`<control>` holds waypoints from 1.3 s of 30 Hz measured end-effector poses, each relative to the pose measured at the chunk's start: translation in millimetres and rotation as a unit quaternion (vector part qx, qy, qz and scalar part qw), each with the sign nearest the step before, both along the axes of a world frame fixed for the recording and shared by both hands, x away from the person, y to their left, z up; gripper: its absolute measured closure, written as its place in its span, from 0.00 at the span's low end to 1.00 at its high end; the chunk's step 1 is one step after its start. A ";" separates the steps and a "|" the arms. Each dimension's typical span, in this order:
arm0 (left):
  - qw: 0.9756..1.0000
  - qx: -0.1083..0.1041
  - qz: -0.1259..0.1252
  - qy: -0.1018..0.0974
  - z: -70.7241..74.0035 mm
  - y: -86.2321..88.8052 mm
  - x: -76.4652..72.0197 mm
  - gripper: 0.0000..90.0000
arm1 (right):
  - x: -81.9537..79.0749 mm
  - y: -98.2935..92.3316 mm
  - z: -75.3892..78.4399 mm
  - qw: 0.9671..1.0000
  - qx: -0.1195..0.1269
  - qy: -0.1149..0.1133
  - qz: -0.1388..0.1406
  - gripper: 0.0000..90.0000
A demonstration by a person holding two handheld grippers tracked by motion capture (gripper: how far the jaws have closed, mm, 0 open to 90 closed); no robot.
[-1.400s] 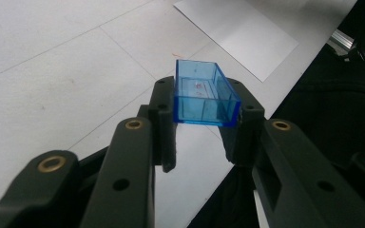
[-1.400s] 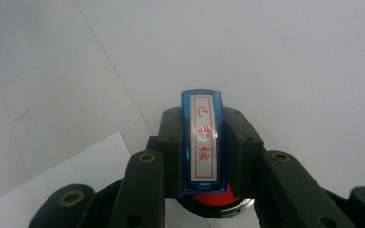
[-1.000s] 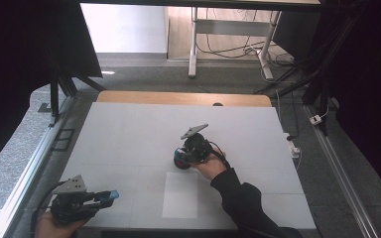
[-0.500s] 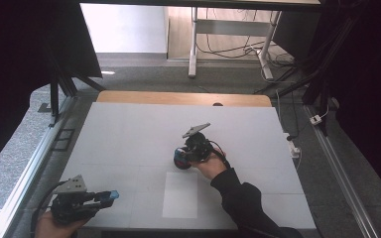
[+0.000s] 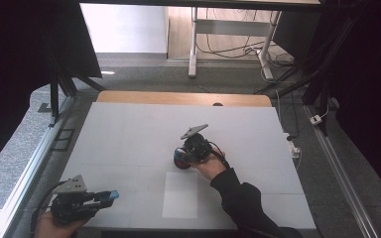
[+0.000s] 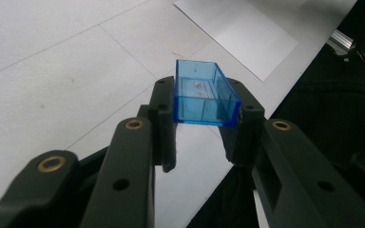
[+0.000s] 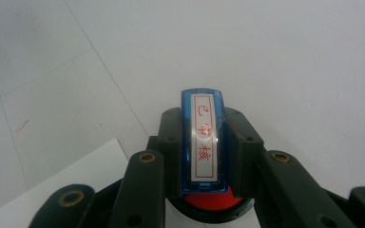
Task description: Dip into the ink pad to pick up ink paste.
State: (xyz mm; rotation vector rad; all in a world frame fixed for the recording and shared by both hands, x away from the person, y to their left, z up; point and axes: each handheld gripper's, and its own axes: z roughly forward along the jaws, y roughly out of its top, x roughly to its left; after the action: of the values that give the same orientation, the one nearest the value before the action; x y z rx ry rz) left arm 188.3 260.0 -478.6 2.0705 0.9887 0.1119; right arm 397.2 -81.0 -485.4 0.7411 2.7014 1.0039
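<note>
- My left hand-held gripper (image 5: 110,195) sits at the near left corner of the bench (image 5: 129,129), its jaws clamped on a clear blue plastic cap (image 6: 203,93).
- The blue cap is a small open box, and I see nothing inside it.
- My right hand-held gripper (image 5: 180,159) is mid-bench, jaws gripping a blue stamp (image 7: 204,141) by its sides; the label on top carries red characters.
- The stamp points down over a round ink pad (image 7: 209,205), red within a dark rim, just beyond the far edge of a white sheet of paper (image 5: 180,194).
- I judge the step is inking: I should press straight down, keep the stamp level, then lift cleanly before moving to the paper.
</note>
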 end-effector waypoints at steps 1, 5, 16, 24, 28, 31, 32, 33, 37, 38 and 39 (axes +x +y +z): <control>1.000 0.000 0.000 0.000 0.0 0.0 -0.2 0.76 | 0.0 0.4 0.1 1.000 0.000 -0.001 0.001 0.79; 1.000 -0.001 0.001 0.000 0.0 0.7 -0.9 0.76 | -2.3 4.6 2.8 1.000 -0.020 -0.009 0.005 0.79; 1.000 0.000 0.000 0.000 -0.2 0.8 -1.2 0.76 | 5.6 -3.9 -0.1 0.999 0.012 0.024 -0.022 0.80; 1.000 0.000 0.002 0.002 -0.1 0.6 -0.9 0.76 | -4.4 3.3 1.6 1.000 -0.021 -0.021 0.000 0.79; 1.000 -0.001 0.001 0.001 -0.1 0.8 -0.9 0.76 | -3.7 0.8 2.6 1.000 -0.009 -0.016 -0.005 0.79; 1.000 -0.001 0.002 0.001 -0.1 0.7 -0.9 0.76 | -2.9 -5.4 7.5 1.000 0.016 -0.008 -0.009 0.79; 1.000 -0.001 0.002 0.001 -0.1 0.7 -0.9 0.76 | -3.3 -7.9 10.9 1.000 0.023 -0.009 -0.009 0.79; 1.000 -0.001 0.002 0.001 -0.1 0.8 -0.9 0.76 | -3.6 -9.2 12.7 1.000 0.026 -0.010 -0.010 0.79; 1.000 -0.002 0.003 0.002 0.0 0.8 -0.7 0.76 | -6.7 -15.3 19.3 0.999 0.039 -0.007 -0.003 0.79; 1.000 -0.001 0.003 0.002 0.0 0.8 -0.7 0.76 | -7.8 -16.4 20.3 0.999 0.041 -0.007 0.001 0.79; 1.000 -0.002 0.004 0.002 0.0 0.8 -0.7 0.76 | -9.1 -17.4 21.5 0.999 0.041 -0.006 0.006 0.79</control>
State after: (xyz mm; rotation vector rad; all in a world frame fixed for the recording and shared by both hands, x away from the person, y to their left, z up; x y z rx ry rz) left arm 187.6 260.9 -478.6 2.0646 0.9991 0.1092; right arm 388.1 -98.3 -463.8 0.7309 2.6717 1.1248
